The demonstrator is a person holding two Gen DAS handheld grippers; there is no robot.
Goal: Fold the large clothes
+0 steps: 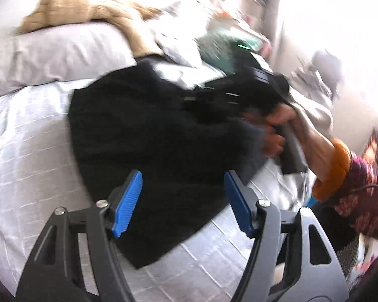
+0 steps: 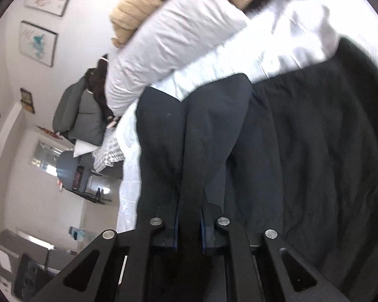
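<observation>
Black garment [image 1: 148, 136] lies spread on the white quilt [image 1: 25, 151], under the left gripper [image 1: 182, 201], whose blue pads gape with nothing between them. Right gripper [image 2: 189, 216] is clenched on a dark fold (blurred). Beyond, pillow [image 1: 58, 55] and tan blanket [image 1: 88, 10].

No readable text, labels or numbers anywhere, wall pictures [image 2: 41, 44] too blurred to make out

Right gripper [image 2: 189, 201] fingers pinch black garment [image 2: 302, 138] fold over white bed [image 2: 277, 50].
</observation>
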